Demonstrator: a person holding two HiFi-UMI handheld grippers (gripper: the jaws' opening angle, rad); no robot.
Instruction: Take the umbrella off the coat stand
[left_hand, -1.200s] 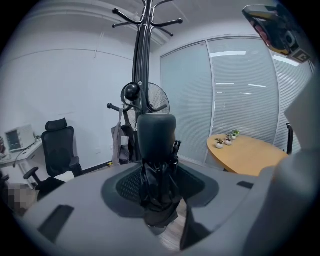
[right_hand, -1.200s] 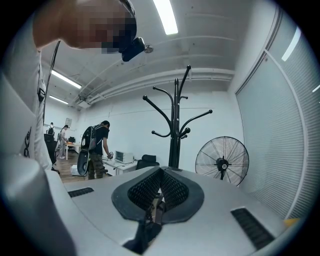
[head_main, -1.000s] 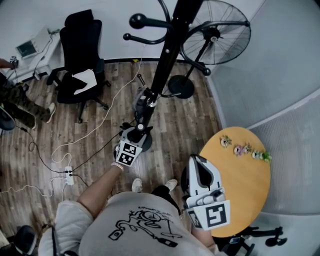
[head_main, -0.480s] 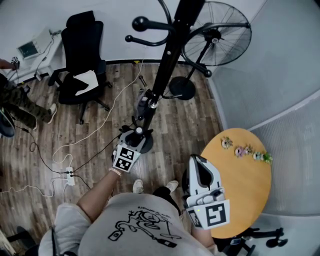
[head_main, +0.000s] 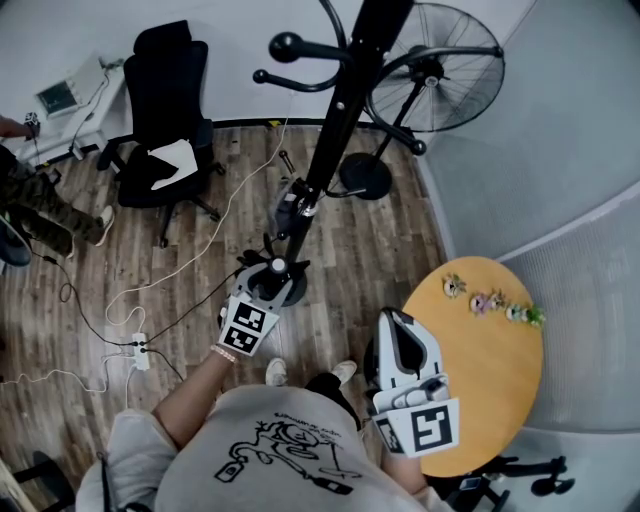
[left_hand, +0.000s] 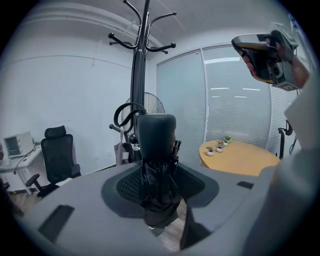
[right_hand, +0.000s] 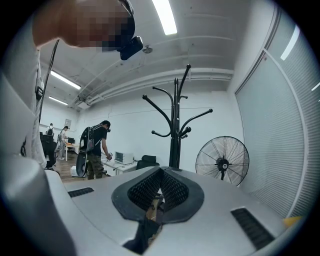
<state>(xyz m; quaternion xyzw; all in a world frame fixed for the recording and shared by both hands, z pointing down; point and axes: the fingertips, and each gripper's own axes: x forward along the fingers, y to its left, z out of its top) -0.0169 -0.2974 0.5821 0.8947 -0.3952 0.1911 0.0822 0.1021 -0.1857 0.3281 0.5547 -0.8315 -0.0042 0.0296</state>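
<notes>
Indoors, office room: brown wood-plank floor (head_main: 350, 260), plain white wall (left_hand: 60, 100), frosted glass partition with slatted blinds (left_hand: 235, 100). A white power strip (head_main: 138, 350) lies on the planks with thin white cables (head_main: 215, 235) trailing from it.

A round light-wood table (head_main: 490, 380), smooth top, sits by the partition with a row of small potted plants (head_main: 490, 300) near its far edge. A black padded office chair (head_main: 160, 90) stands by the wall, and a black wire-cage standing fan (head_main: 440, 55) on a round base is in the corner.

The tall black metal coat stand (head_main: 335, 130) has a slim straight pole and curved ball-tipped hooks.

The black folded umbrella (left_hand: 156, 135), with a rounded matte handle and creased fabric bunched below, is clamped between the ribbed dark pads of the left gripper (head_main: 268, 282). In the head view it sits low, just beside the stand's pole; whether it touches the stand I cannot tell.

The right gripper (right_hand: 160, 175), grey plastic shell, has its ribbed pads closed together with nothing between them. It is held near the table edge, well apart from the stand.
</notes>
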